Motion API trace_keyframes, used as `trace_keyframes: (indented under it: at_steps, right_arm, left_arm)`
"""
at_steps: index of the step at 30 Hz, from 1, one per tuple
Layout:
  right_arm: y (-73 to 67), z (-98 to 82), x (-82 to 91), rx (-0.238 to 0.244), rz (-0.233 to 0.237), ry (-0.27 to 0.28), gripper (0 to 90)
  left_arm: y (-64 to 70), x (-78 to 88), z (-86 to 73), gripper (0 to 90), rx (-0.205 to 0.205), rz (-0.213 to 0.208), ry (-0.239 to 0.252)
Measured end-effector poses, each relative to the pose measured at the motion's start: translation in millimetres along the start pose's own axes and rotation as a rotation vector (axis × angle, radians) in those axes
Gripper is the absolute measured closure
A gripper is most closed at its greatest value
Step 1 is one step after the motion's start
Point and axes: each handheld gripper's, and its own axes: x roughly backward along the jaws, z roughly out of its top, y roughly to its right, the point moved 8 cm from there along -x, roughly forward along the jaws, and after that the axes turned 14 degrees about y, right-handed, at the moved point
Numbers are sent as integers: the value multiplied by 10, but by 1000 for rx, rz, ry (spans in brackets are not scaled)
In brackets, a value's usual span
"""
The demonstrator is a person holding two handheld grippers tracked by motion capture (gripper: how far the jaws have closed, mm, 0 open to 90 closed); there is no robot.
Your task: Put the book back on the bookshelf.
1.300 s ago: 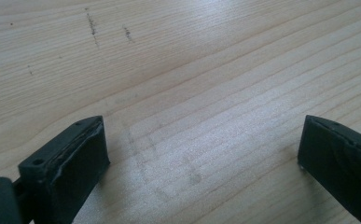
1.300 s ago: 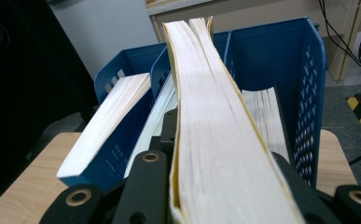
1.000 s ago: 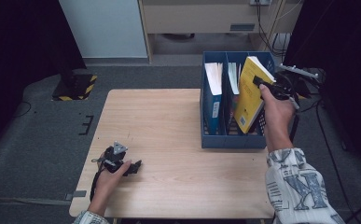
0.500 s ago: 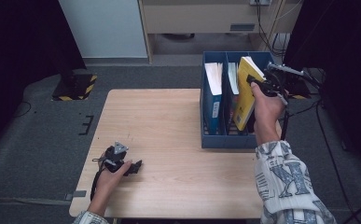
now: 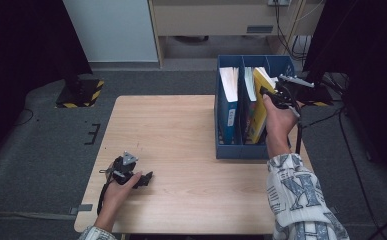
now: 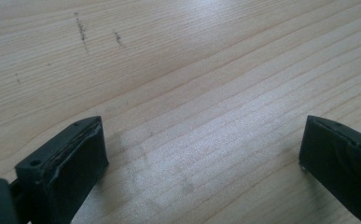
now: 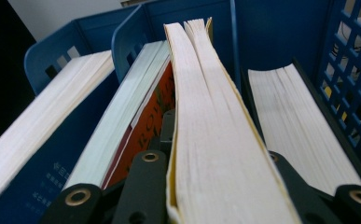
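Book (image 5: 259, 107), yellow-covered, sits clamped between the right gripper (image 5: 276, 94)'s jaws, standing in the middle slot of the blue rack (image 5: 241, 150) at the table (image 5: 181, 135)'s far right. A second ago it leaned well above the rack; now it is lower and nearly upright. Four books fill three slots. Left gripper (image 5: 143, 179) rests on the tabletop, jaws wide apart and empty.

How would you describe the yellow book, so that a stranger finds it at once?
Look at the blue plastic file rack on the wooden table's right side. The yellow-covered book leans in its middle compartment, clamped by the right gripper; its neighbours have blue and orange covers.
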Motion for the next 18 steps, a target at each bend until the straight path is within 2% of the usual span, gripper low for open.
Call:
trace_keyframes:
  at_steps: [18]
  right_arm:
    - [71, -265, -94, -4, -14, -35, 747]
  left_arm:
    - [3, -5, 3, 1, -3, -3, -1]
